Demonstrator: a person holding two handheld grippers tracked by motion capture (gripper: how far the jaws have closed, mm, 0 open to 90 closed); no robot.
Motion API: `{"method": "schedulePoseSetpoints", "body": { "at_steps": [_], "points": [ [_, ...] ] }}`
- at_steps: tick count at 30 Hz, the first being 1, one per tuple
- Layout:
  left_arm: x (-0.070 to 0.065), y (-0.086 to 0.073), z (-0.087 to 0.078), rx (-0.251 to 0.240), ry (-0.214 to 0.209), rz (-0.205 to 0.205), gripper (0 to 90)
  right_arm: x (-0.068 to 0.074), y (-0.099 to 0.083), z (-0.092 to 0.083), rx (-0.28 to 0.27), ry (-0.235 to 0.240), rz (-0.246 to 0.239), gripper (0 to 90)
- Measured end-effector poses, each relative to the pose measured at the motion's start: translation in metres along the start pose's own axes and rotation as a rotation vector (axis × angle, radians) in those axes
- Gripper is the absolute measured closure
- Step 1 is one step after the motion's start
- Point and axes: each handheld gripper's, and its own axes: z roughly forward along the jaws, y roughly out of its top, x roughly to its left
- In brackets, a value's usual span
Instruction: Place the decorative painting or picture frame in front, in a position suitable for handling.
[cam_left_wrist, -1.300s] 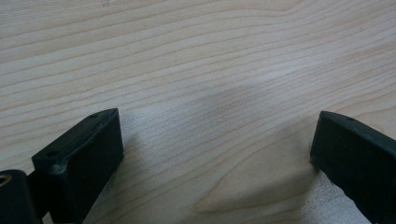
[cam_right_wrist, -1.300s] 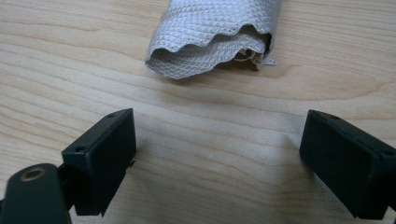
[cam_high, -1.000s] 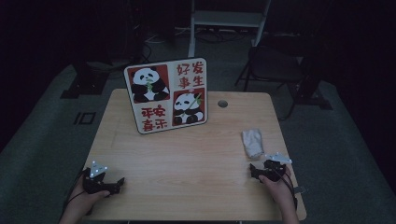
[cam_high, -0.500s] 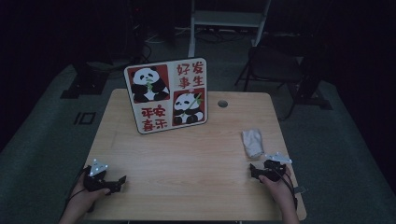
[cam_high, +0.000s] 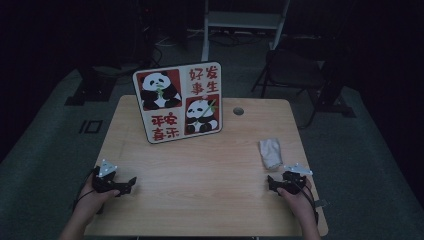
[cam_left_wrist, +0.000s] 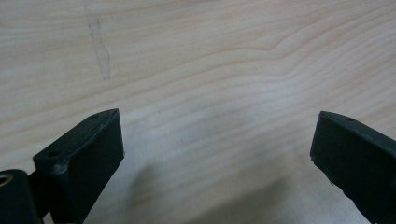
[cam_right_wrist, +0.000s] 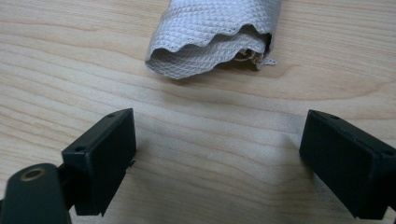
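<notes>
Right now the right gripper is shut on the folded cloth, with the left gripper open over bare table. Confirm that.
Not quite: the right gripper is open, its jaws wide apart short of the folded cloth, as the right gripper view shows. The left gripper is open over bare table.

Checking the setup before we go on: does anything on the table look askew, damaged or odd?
Nothing is spilled or broken. The grey cloth lies loosely folded, its scalloped edges uneven, just ahead of the open right gripper. The panda sign stands slightly turned against the table edge. A faint scuff marks the wood ahead of the open left gripper.

Two black hand-held grippers (cam_high: 131, 182) (cam_high: 271, 182) with grey triangular plates, block jaws, small screw holes.
</notes>
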Motion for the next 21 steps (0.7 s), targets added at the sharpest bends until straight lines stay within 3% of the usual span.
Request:
{"method": "schedulePoseSetpoints", "body": {
  "at_steps": [12,14,21],
  "points": [
    [0.013,0.025,0.012,-0.049,-0.024,-0.004,4.3,0.0,0.0,0.0,0.0,0.0,0.0,10.3],
    [0.015,0.033,0.014,-0.081,-0.036,-0.016,4.3,0.0,0.0,0.0,0.0,0.0,-0.001,10.3],
    [0.021,0.05,0.019,-0.09,-0.037,0.001,6.5,0.0,0.0,0.0,0.0,0.0,-0.001,10.3]
  ]
}}
